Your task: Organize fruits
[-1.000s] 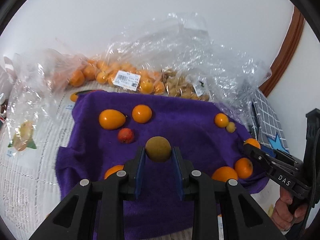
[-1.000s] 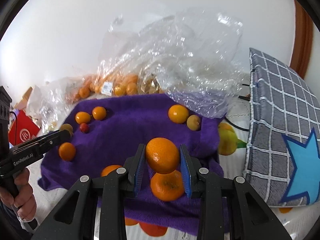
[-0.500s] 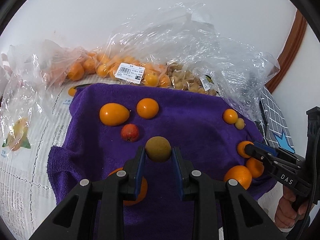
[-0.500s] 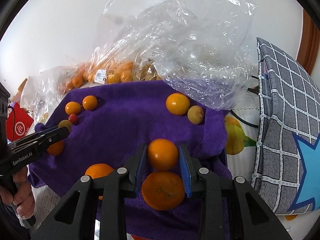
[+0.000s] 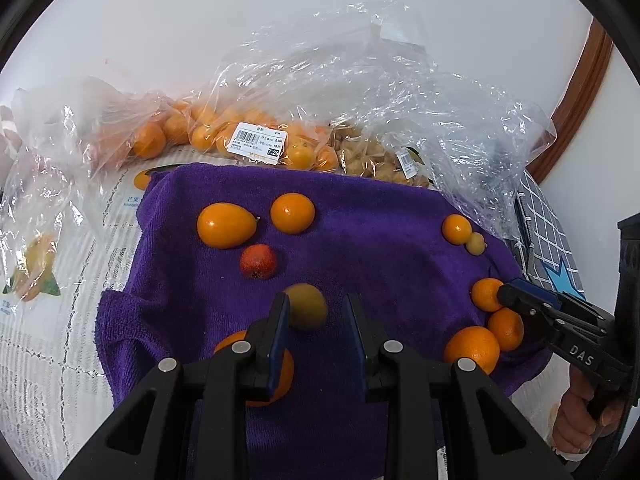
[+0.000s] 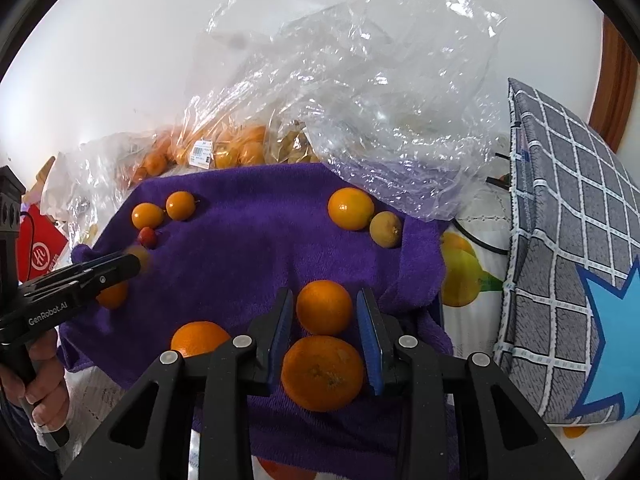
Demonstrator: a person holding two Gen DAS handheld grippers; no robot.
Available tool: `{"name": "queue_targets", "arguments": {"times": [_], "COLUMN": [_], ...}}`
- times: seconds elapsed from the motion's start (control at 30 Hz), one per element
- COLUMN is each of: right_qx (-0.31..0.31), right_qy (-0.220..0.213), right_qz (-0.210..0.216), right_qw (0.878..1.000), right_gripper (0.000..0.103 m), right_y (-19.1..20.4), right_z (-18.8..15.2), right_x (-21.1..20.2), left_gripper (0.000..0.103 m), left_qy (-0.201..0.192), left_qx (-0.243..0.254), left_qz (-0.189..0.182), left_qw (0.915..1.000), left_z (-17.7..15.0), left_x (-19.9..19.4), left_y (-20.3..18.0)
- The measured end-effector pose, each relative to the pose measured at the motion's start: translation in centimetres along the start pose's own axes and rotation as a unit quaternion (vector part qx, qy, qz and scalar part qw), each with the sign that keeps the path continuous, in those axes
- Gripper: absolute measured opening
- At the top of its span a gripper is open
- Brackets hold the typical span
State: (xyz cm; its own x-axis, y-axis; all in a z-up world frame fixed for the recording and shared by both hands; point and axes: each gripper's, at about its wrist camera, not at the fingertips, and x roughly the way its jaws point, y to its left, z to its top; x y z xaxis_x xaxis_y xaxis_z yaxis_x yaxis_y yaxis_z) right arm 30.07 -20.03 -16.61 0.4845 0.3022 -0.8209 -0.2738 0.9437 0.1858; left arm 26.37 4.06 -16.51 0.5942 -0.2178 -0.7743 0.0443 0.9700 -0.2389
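Observation:
A purple towel holds loose fruit. My left gripper is open; a blurred yellow-brown round fruit sits loose between its fingers, close to the left one. A red fruit and two orange fruits lie beyond it. My right gripper is open around a mandarin resting on the towel, with a gap on each side. Another mandarin lies just below it.
Clear plastic bags of oranges and small fruit lie behind the towel against the wall. A grey checked cushion stands at the right. An orange and a small yellow fruit sit at the towel's far right. Patterned tablecloth at left.
Both grippers opened. The left one let go of the yellow-brown fruit, which now looks blurred in motion. The right one let go of the mandarin, now on the towel.

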Motion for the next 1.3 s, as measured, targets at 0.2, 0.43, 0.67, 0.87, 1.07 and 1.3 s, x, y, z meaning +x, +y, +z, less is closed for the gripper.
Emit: {"name": "queue_targets", "arguments": {"times": [0.2,0.43,0.67,0.87,1.07,1.3], "right_qx": [0.006,0.016,0.018,0.015,0.017,0.007], "right_qy": [-0.018,-0.044,-0.08,-0.101,-0.103,-0.148], "right_qz": [-0.004,-0.022,-0.039,-0.057,-0.064,-0.093], "right_qw": [1.0,0.999,0.996,0.993,0.992,0.985], "right_gripper": [0.045,0.054,0.072,0.077,0.079,0.1], "right_y": [-0.2,0.1,1.1,1.8,2.1,2.8], "right_z": [-0.1,-0.8,-2.6,-5.0,-7.3,-9.9], "right_x": [-2.4,-6.9,-13.2,-18.4,-22.3,-27.0], "left_gripper": [0.033,0.041,0.054,0.059,0.071,0.083], "left_qy": [-0.005,-0.026,-0.058,-0.08,-0.108,-0.128], "left_qx": [0.003,0.019,0.04,0.045,0.039,0.044], "left_qz": [-0.007,-0.002,0.015,0.031,0.045,0.047], "left_qw": [1.0,0.9995,0.9974,0.9953,0.9923,0.9897], "left_z": [-0.2,-1.7,-3.8,-5.9,-8.0,-10.0], "left_x": [-1.6,-5.6,-11.5,-15.9,-19.8,-23.1], "left_y": [-0.4,-1.7,-3.6,-4.8,-6.3,-7.9]}}
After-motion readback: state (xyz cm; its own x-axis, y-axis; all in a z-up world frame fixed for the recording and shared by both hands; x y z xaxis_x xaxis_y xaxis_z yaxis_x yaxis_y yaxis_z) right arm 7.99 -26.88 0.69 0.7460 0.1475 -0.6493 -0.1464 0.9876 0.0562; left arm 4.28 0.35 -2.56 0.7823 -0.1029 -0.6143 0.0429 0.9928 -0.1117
